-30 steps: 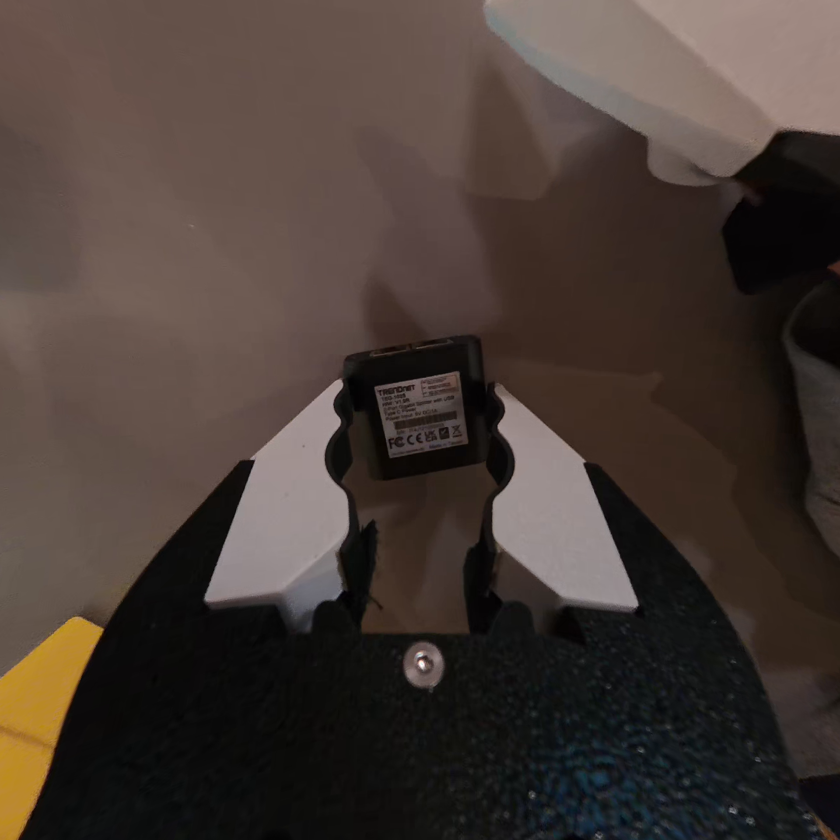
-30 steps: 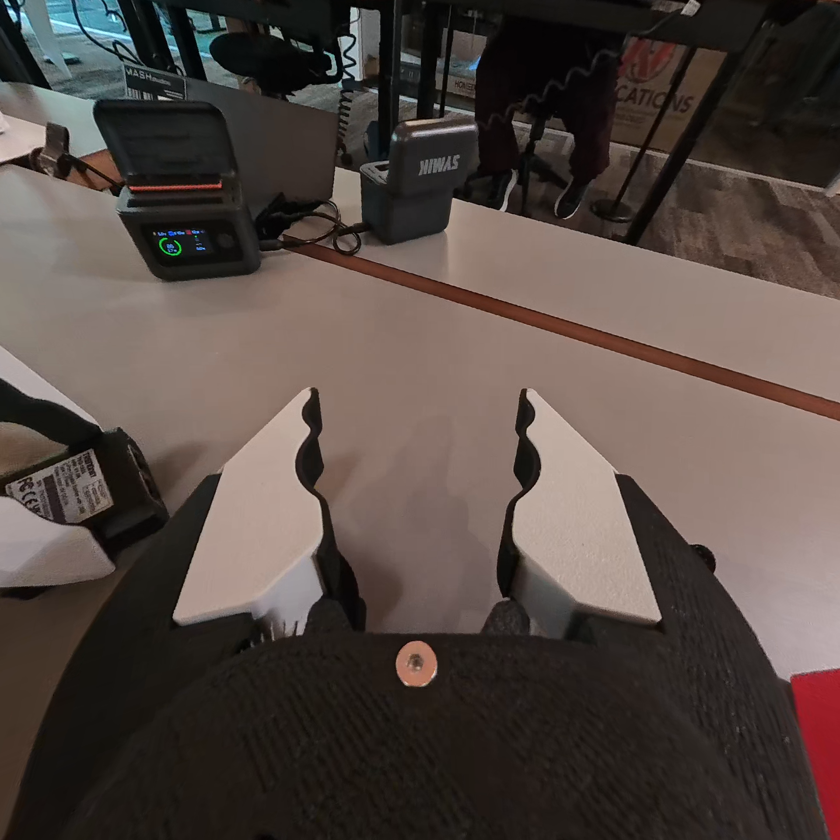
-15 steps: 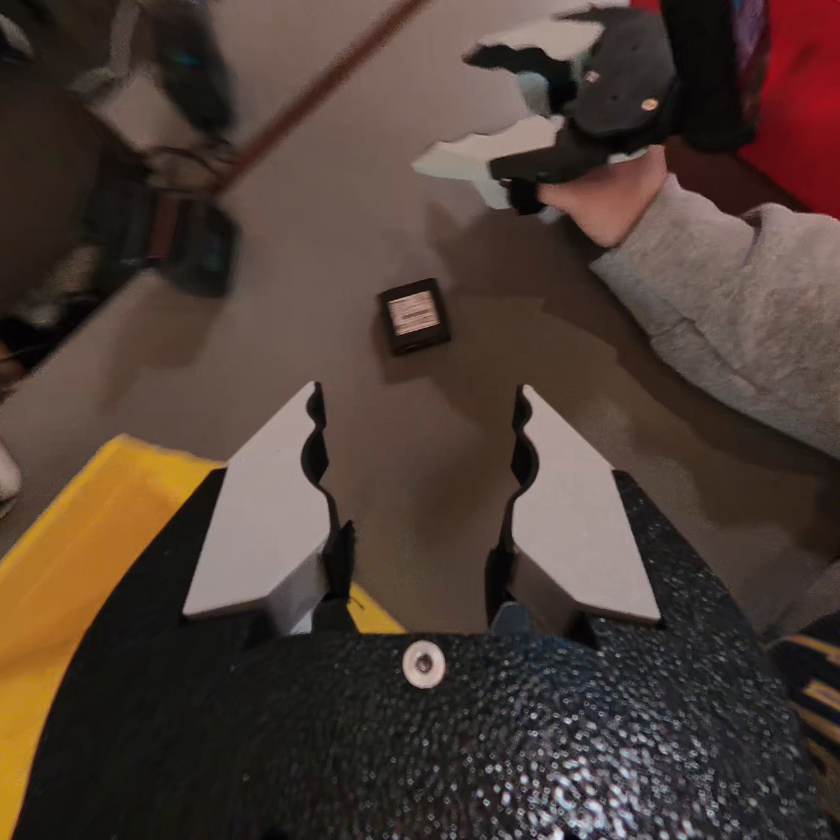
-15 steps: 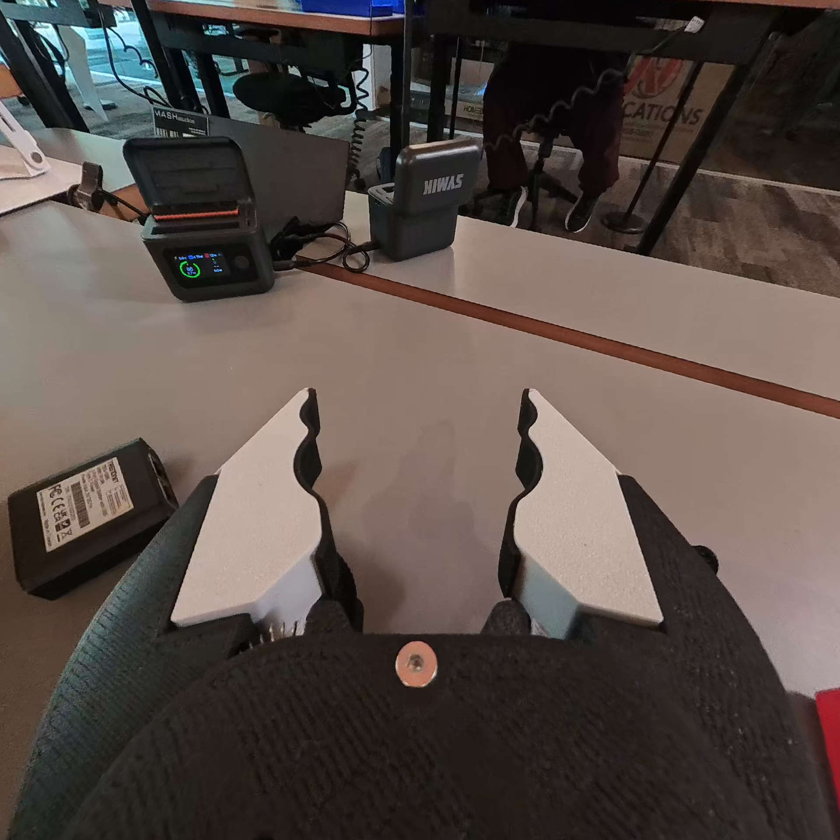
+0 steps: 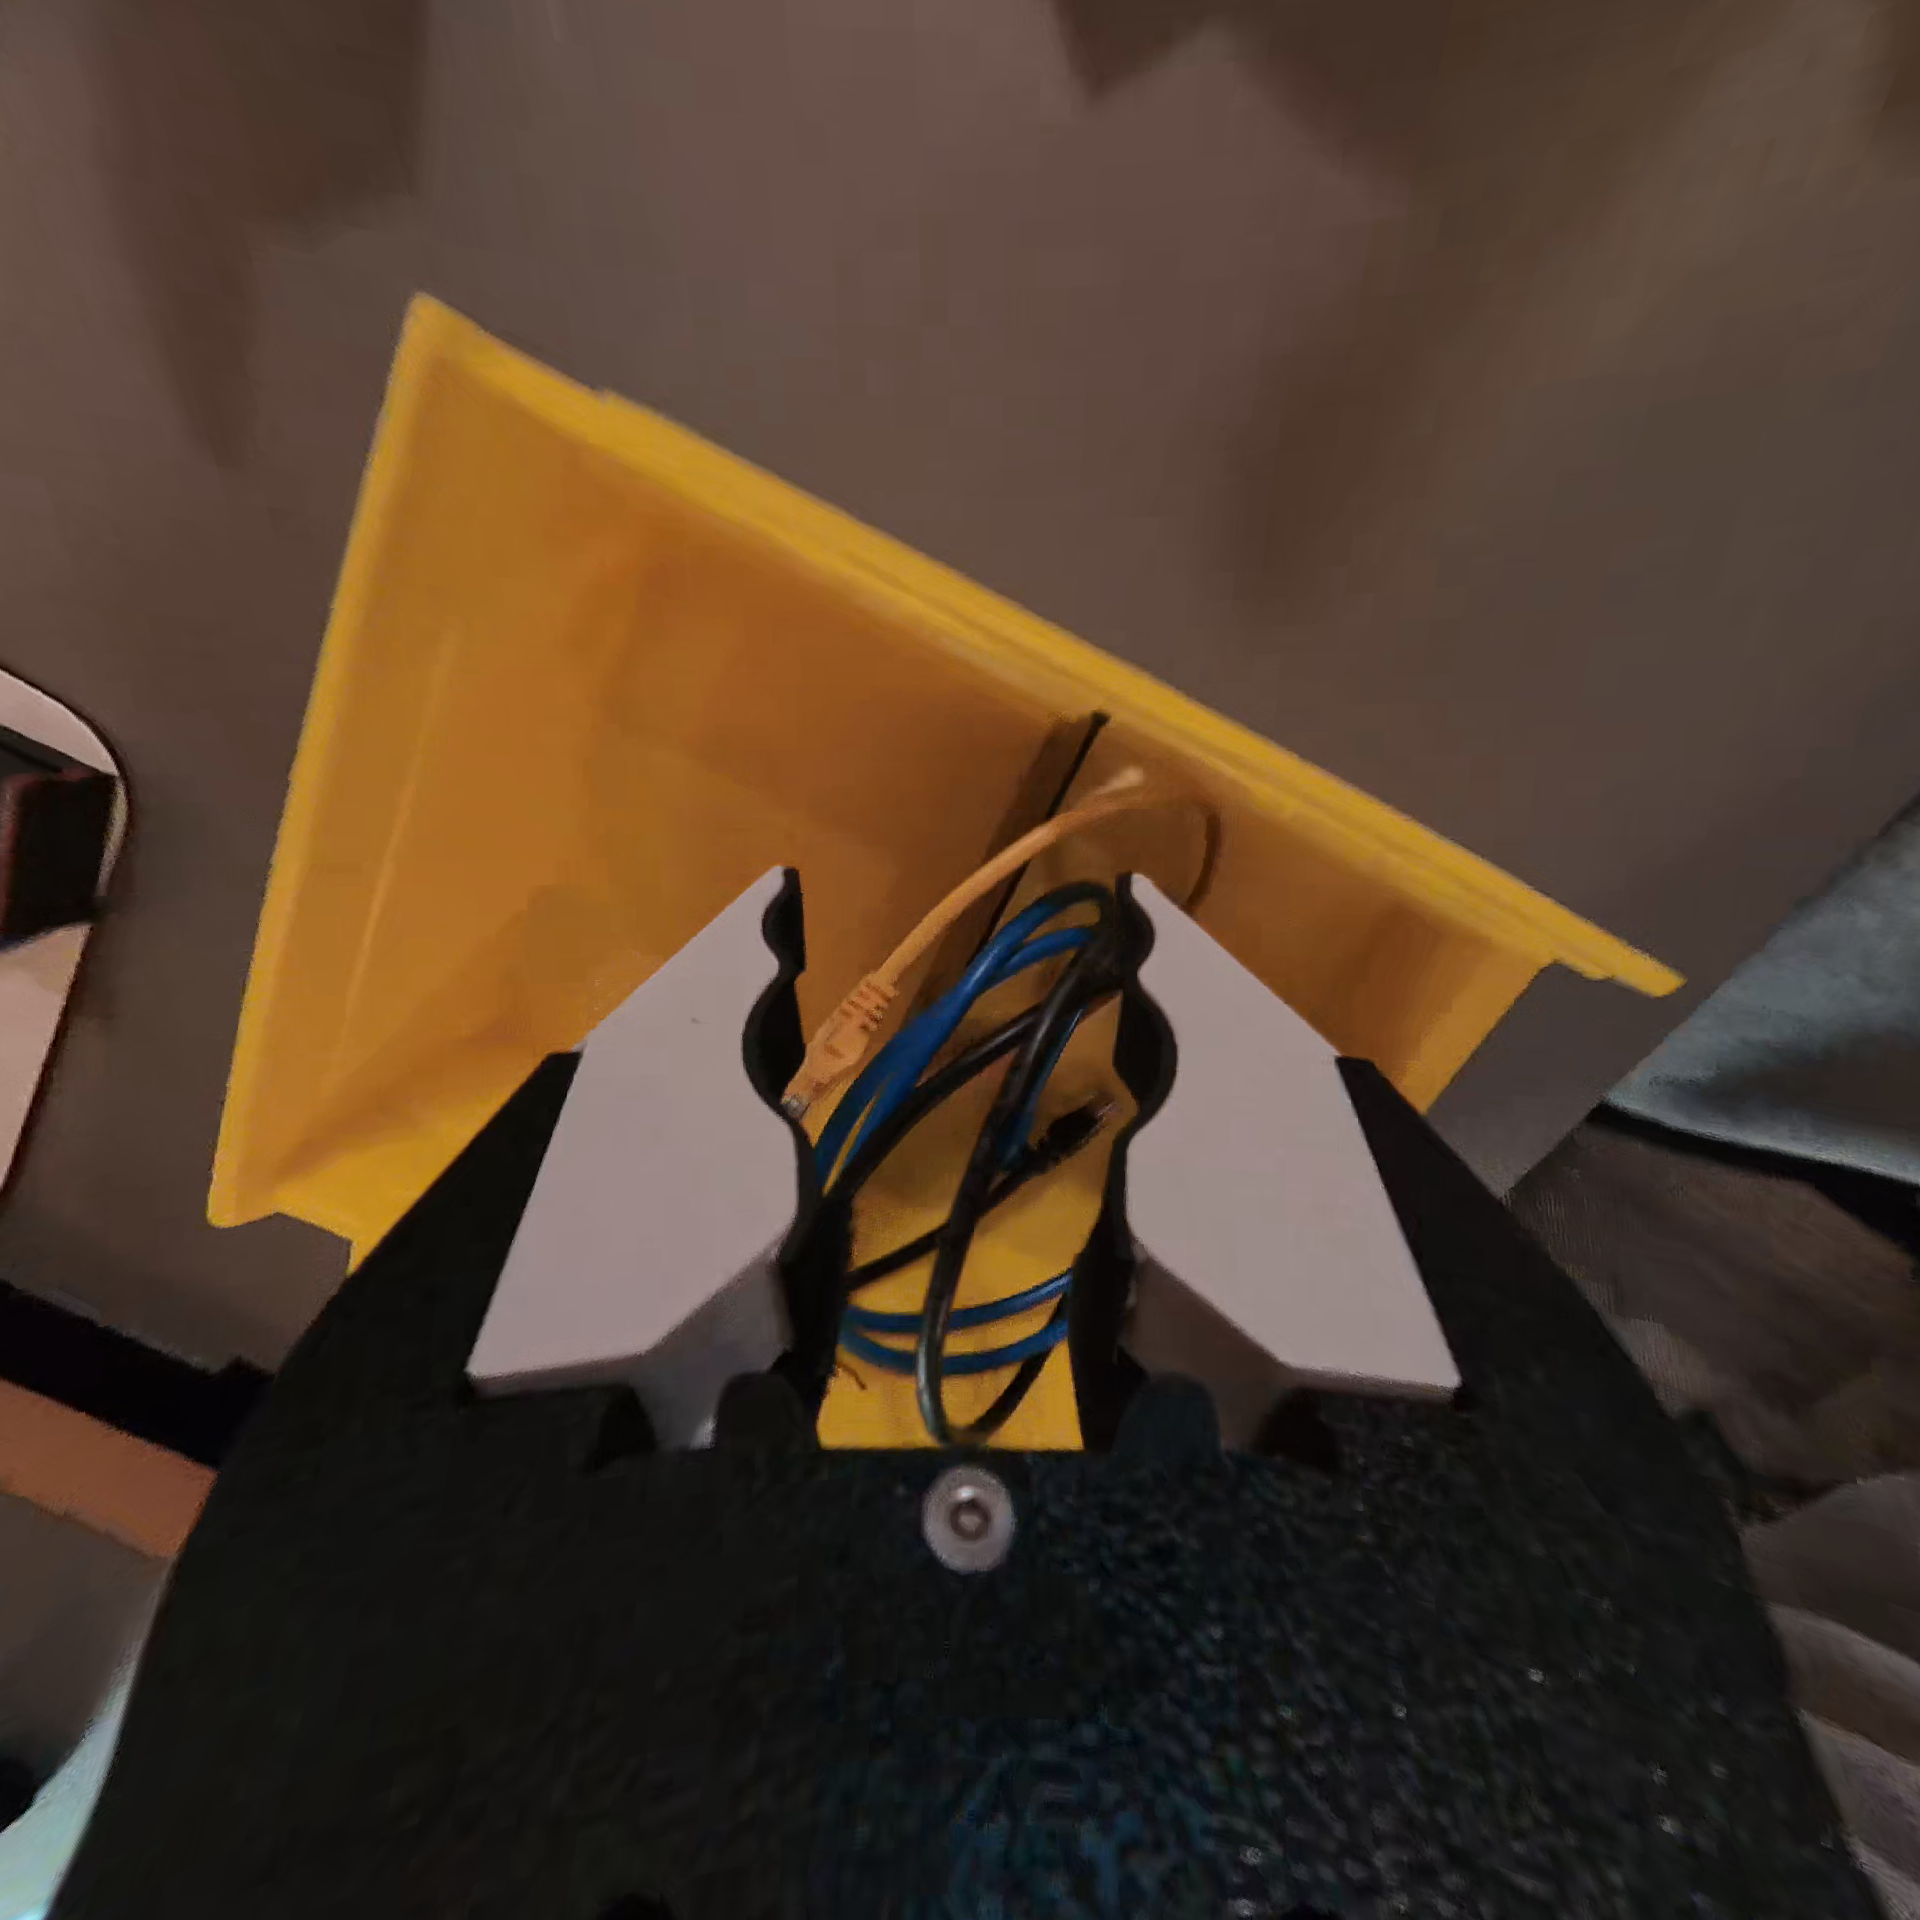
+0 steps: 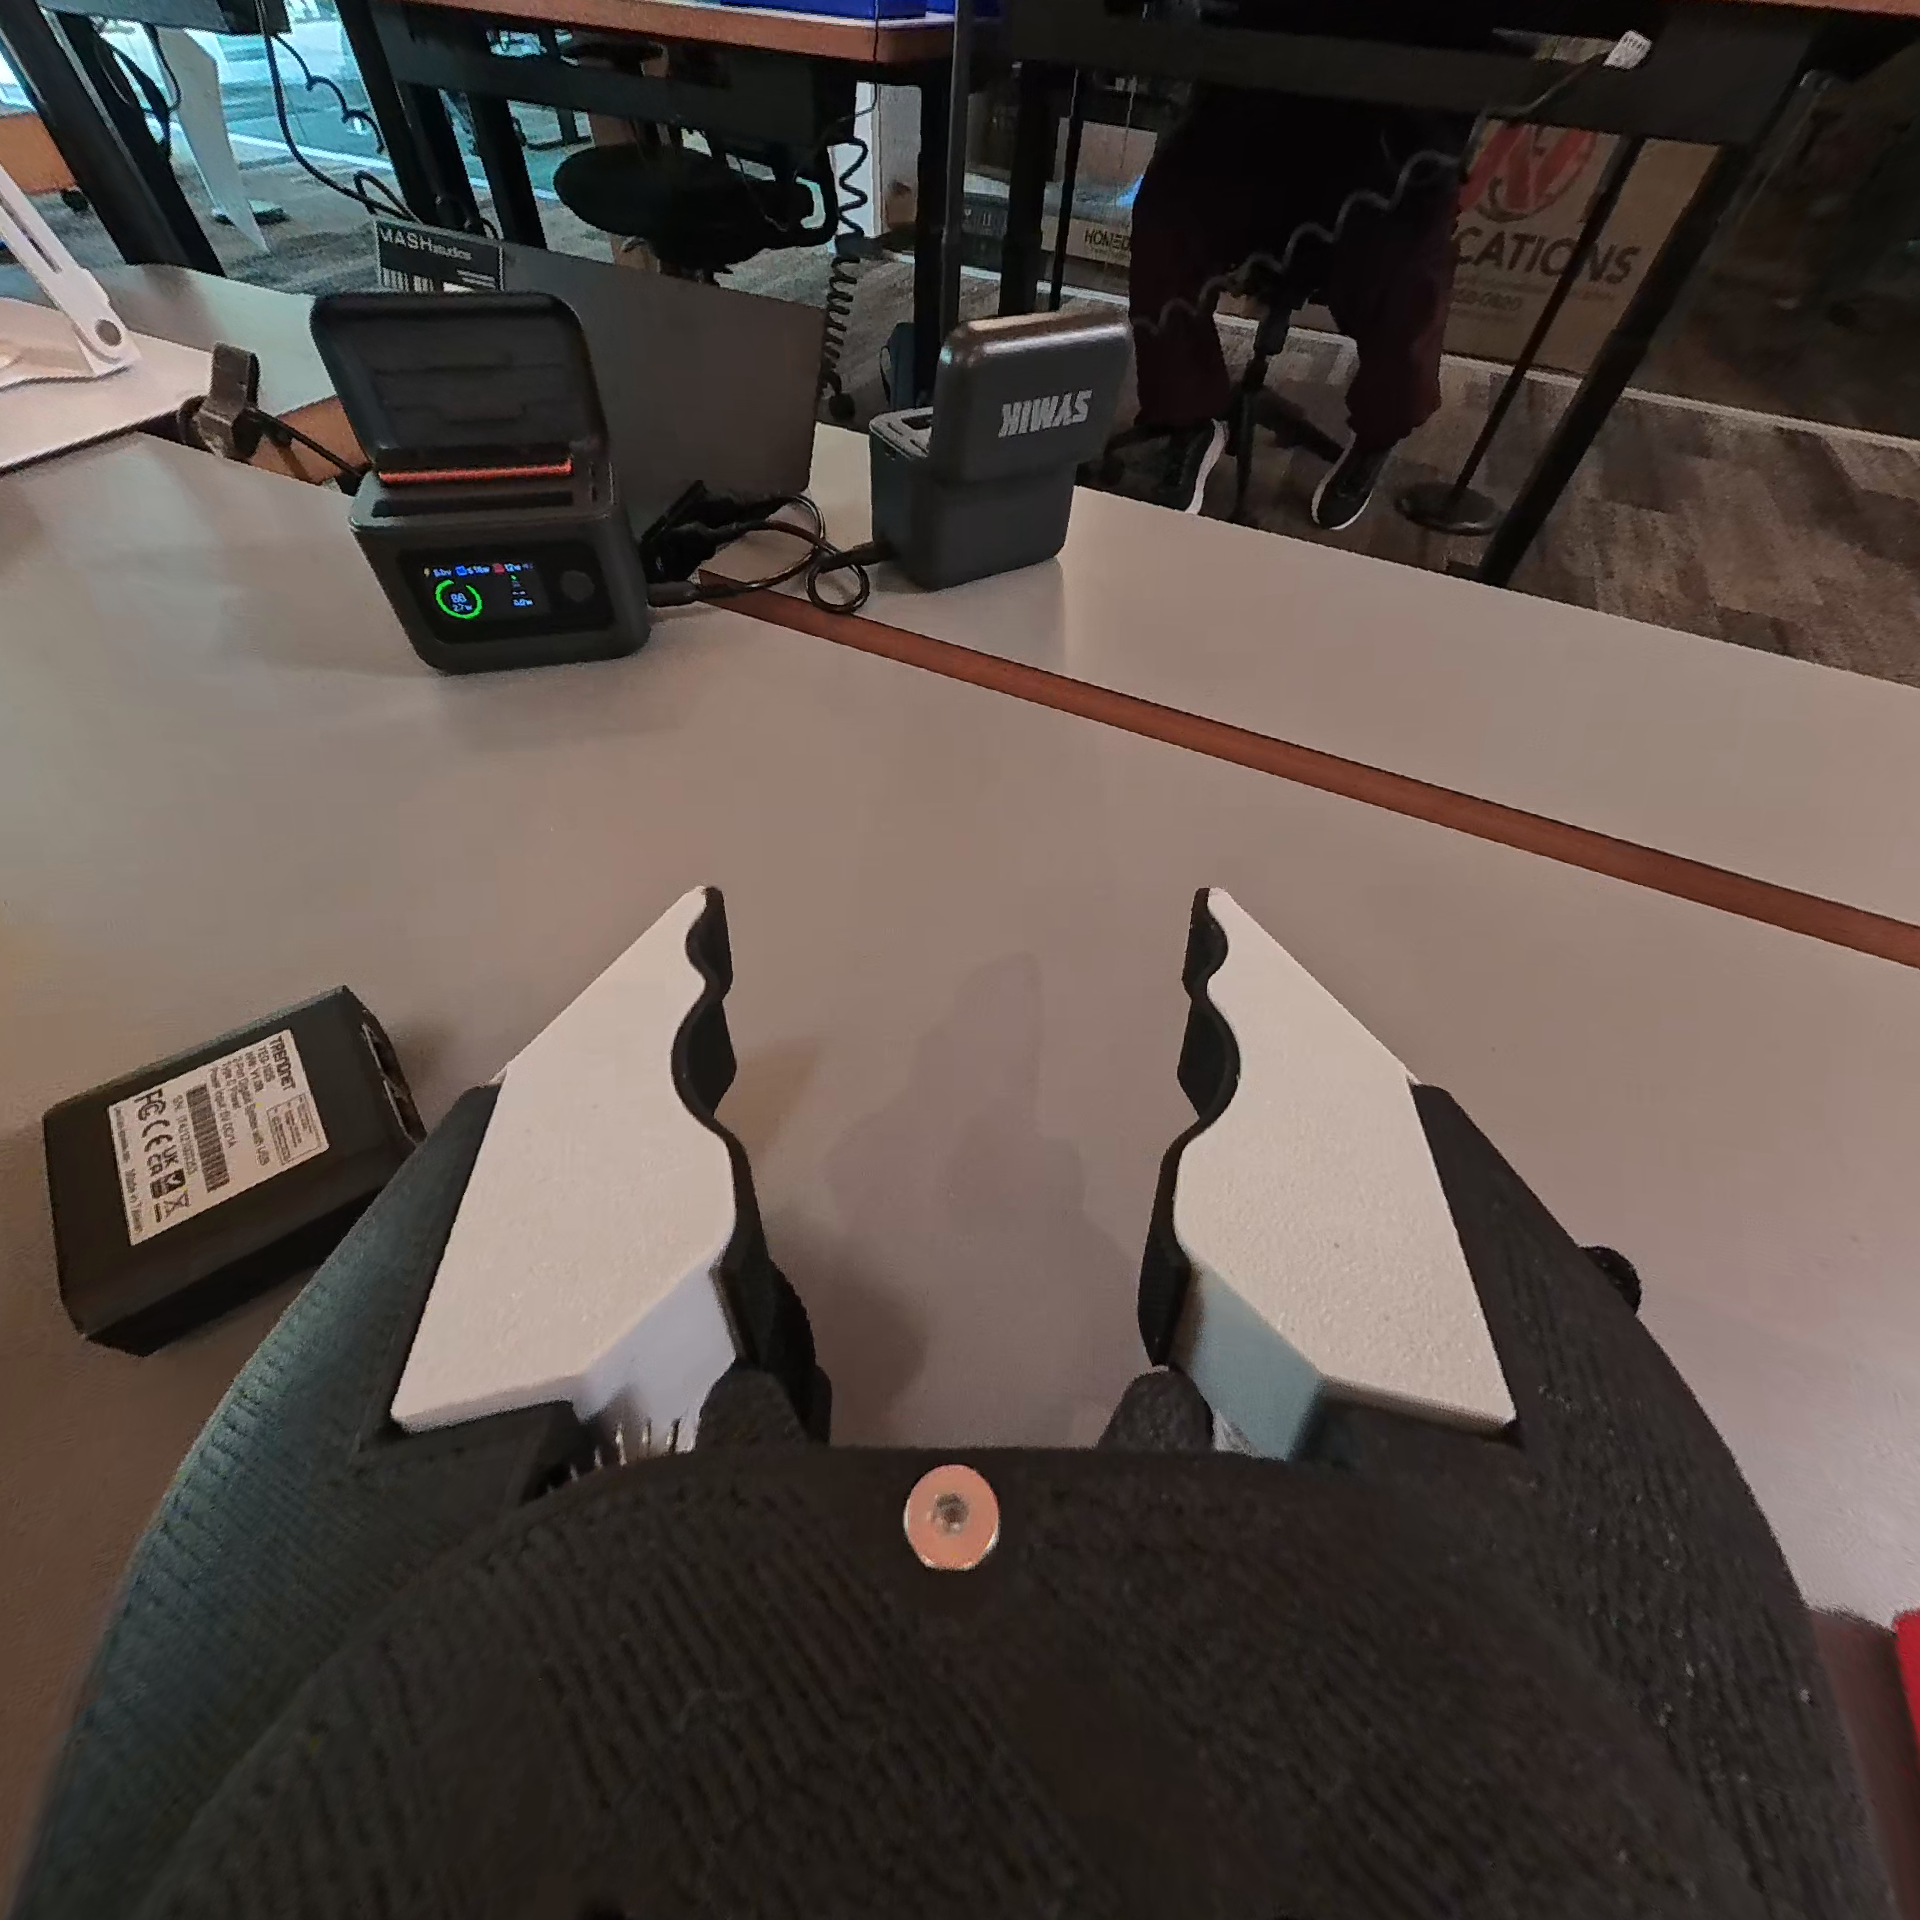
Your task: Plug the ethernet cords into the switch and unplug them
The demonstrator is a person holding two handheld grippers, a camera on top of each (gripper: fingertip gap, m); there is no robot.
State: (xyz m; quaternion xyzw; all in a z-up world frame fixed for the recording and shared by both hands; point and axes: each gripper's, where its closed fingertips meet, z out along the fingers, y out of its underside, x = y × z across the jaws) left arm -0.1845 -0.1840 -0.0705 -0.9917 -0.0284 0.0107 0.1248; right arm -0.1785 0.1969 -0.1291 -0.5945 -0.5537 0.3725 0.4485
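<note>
In the left wrist view a yellow bin [image 5: 623, 790] holds a tangle of cords: a yellow ethernet cord [image 5: 935, 925] with its plug at the left, a blue cord [image 5: 966, 1340] and a black cord [image 5: 940, 1299]. My left gripper [image 5: 961, 894] is open above the tangle, with nothing between its fingers. In the right wrist view the small black switch [image 6: 223, 1158] lies label up on the grey table [image 6: 935, 831], left of my right gripper [image 6: 956, 904]. The right gripper is open and empty, above bare table.
At the table's far side stand a dark charger box with a lit screen [image 6: 494, 540] and a grey case [image 6: 982, 457], with black cables [image 6: 748, 561] between them. A brown seam [image 6: 1351, 779] crosses the table. A red edge [image 6: 1901, 1652] shows at the right.
My left gripper let go of the switch, pulled back from it and swung over to the yellow bin of cords. The switch now lies on the table. The right gripper barely moved.
</note>
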